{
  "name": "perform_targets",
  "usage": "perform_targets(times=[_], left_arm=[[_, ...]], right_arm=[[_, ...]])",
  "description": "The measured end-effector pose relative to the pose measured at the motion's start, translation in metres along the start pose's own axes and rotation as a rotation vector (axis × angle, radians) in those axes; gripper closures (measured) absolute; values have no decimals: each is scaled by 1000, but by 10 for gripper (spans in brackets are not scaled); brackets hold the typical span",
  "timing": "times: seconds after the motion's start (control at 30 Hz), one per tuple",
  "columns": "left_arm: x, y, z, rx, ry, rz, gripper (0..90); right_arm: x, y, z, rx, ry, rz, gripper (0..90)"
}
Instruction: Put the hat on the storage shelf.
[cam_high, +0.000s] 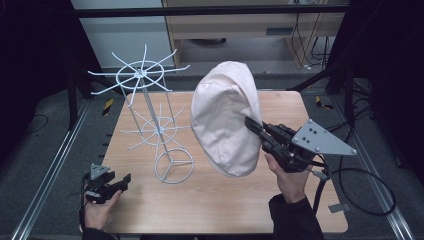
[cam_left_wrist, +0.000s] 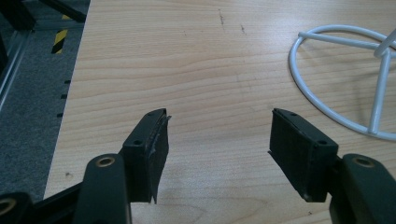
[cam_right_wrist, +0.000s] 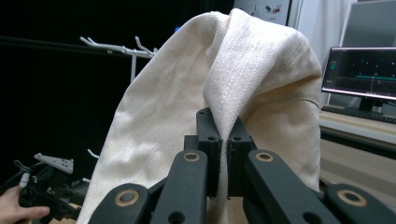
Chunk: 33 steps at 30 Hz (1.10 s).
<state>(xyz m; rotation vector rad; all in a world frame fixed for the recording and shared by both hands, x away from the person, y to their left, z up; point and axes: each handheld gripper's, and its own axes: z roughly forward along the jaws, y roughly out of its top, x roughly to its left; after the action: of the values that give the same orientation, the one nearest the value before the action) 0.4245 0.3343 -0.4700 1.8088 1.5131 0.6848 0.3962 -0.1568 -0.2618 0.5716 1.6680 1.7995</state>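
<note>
- While the right gripper (cam_high: 248, 121) was raised above the table (cam_high: 225, 200), its jaws were pressed together on a fold of the cream cloth hat (cam_high: 225, 117), w/ the fabric pinched between the pads.
- The hat hung in the air over the middle of the table, just right of the white wire rack (cam_high: 150, 107); I could not tell if it touched the rack.
- In the right gripper view the hat (cam_right_wrist: 187, 107) draped over both jaws, and the rack's hooks (cam_right_wrist: 123, 48) showed behind it.
- The left gripper (cam_high: 122, 181) was low at the table's near left corner, jaws wide apart, nothing between them.
- In the left gripper view the rack's round base (cam_left_wrist: 303, 84) lay on the wood, apart from the left gripper (cam_left_wrist: 217, 135).
</note>
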Motion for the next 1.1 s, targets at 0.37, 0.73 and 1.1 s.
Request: perform_targets(times=[0.37,0.73,1.1], left_arm=[[0,0,0,1,2,-1,374],[1,0,-1,0,3,-1,374],[1,0,-1,0,2,0,374]], right_arm=[[11,19,5,-60,29,-17,886],[24,33,26,-117,44,-20,886],[40,34,56,-120,99,0,886]])
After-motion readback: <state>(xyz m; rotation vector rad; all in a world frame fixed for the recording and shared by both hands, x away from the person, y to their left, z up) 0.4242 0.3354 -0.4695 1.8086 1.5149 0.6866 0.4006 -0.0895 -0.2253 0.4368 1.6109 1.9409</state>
